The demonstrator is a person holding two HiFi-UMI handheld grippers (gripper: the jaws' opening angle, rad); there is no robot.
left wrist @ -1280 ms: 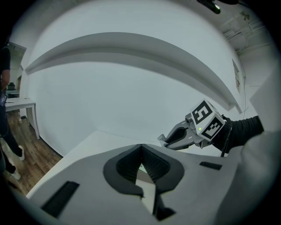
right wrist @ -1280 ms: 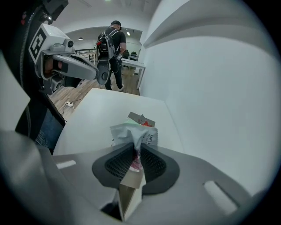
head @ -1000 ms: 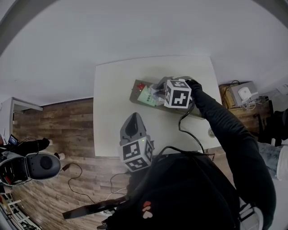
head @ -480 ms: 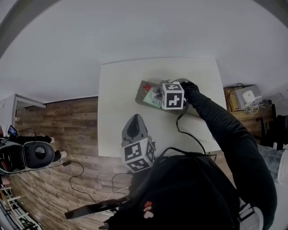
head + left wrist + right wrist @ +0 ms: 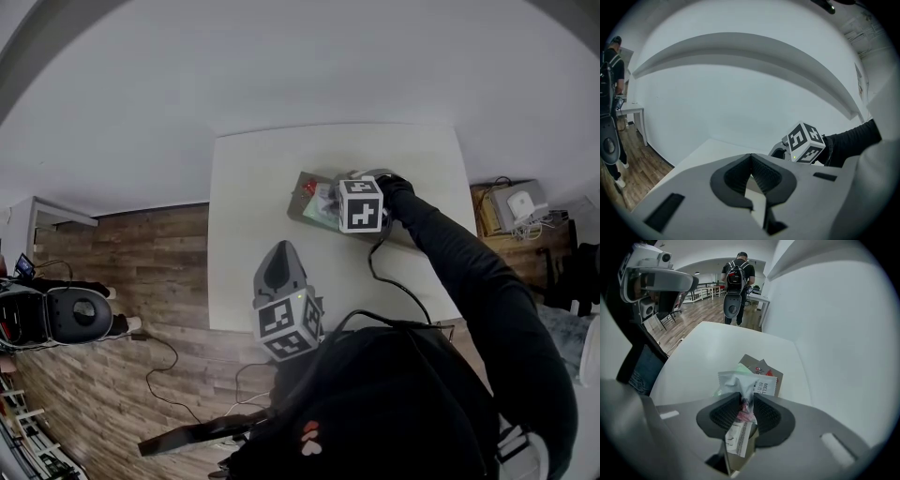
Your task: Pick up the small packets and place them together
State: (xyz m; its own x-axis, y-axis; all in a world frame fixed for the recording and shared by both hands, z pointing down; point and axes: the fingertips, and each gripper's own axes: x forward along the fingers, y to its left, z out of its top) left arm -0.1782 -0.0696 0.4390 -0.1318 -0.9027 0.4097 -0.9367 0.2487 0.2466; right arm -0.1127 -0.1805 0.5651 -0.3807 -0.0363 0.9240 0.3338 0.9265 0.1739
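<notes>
Several small packets lie heaped on a brown cardboard sheet (image 5: 302, 184) on the white table (image 5: 253, 197). My right gripper (image 5: 330, 202) points steeply down over that heap. A crumpled white packet (image 5: 751, 384) sits between its pads, which touch it on both sides; the jaws have just been opening. Under it lie a green packet (image 5: 739, 369) and a red-printed one (image 5: 762, 371) on the cardboard (image 5: 774, 376). My left gripper (image 5: 279, 253) hovers near the table's front edge, shut with nothing in it (image 5: 750, 161).
A black cable (image 5: 389, 277) runs from the right gripper across the table. A shelf with devices (image 5: 511, 202) stands to the right, and a wheeled machine (image 5: 61, 319) is on the wooden floor at the left. A person with a backpack (image 5: 738, 273) stands far off.
The right gripper has sunk toward the heap with the white packet still between its jaws. The left gripper stays by the table's front edge.
</notes>
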